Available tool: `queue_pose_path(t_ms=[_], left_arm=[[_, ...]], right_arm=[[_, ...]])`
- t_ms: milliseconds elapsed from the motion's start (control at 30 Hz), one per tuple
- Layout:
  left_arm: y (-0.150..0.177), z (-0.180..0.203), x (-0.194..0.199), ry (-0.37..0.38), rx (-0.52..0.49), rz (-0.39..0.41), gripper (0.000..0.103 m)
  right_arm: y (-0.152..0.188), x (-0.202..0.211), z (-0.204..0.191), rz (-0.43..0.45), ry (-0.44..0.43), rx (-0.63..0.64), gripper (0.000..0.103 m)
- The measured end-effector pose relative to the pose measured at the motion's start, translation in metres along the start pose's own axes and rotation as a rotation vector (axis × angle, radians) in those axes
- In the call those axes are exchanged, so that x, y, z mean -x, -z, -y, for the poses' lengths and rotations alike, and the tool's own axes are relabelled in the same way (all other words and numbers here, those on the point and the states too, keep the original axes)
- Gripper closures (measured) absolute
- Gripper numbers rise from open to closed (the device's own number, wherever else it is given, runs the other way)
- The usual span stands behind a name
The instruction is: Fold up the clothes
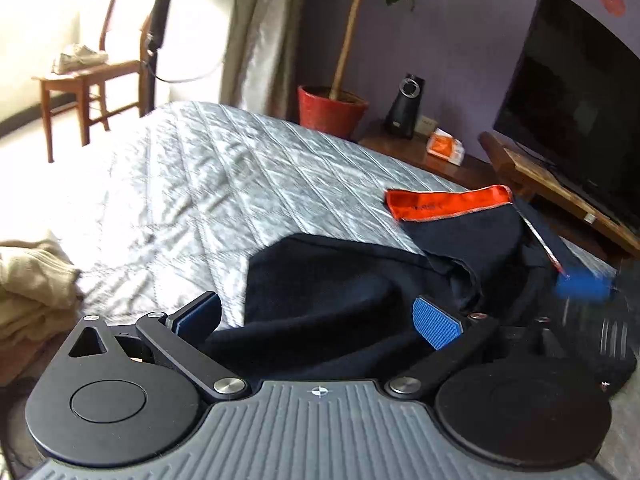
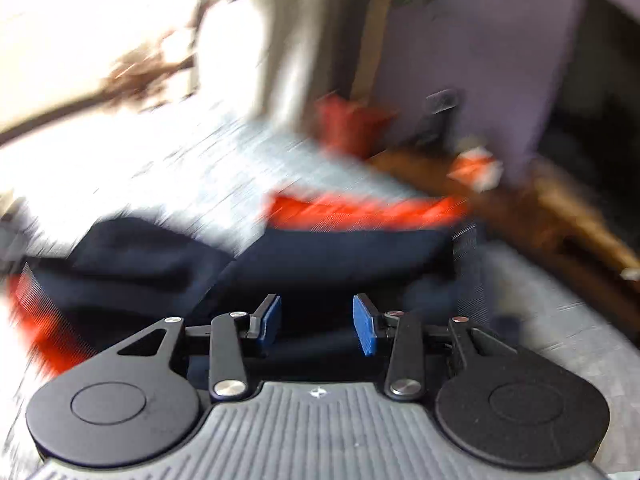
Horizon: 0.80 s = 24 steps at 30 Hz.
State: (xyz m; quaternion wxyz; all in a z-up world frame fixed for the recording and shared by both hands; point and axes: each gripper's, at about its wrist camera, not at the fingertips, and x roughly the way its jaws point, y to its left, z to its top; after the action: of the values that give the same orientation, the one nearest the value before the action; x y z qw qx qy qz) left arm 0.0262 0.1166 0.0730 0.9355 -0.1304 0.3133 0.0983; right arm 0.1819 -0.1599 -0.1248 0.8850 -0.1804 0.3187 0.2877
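Note:
A dark navy garment (image 1: 340,280) with an orange waistband (image 1: 448,202) lies crumpled on the grey quilted bed (image 1: 192,184). My left gripper (image 1: 318,322) is open wide, its blue pads (image 1: 436,322) just above the near edge of the garment. In the left wrist view the right gripper shows as a blurred blue pad (image 1: 584,286) at the garment's right side. The right wrist view is motion-blurred: my right gripper (image 2: 316,322) is open over the navy garment (image 2: 320,264), with the orange band (image 2: 360,212) beyond it.
A beige folded cloth (image 1: 32,288) lies at the bed's left edge. Beyond the bed stand a red plant pot (image 1: 330,110), a speaker (image 1: 404,106), a TV (image 1: 568,100) on a wooden stand, a wooden chair (image 1: 76,80) and a fan.

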Motion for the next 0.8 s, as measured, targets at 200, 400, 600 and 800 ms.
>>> queue_pose_path(t_ms=[200, 400, 600, 800], left_arm=[[-0.002, -0.012, -0.004, -0.016, 0.067, -0.023, 0.0], [0.0, -0.002, -0.003, -0.002, 0.03, -0.022, 0.0], [0.003, 0.008, -0.003, 0.016, 0.011, -0.022, 0.0], [0.009, 0.021, -0.011, 0.01, -0.043, -0.062, 0.0]], right_arm=[[0.032, 0.01, -0.053, -0.04, -0.18, 0.149, 0.017], [0.051, 0.007, -0.07, -0.109, -0.184, 0.145, 0.082], [0.06, 0.018, -0.075, -0.135, -0.197, 0.094, 0.094], [0.064, 0.061, -0.039, -0.122, -0.32, -0.139, 0.081]])
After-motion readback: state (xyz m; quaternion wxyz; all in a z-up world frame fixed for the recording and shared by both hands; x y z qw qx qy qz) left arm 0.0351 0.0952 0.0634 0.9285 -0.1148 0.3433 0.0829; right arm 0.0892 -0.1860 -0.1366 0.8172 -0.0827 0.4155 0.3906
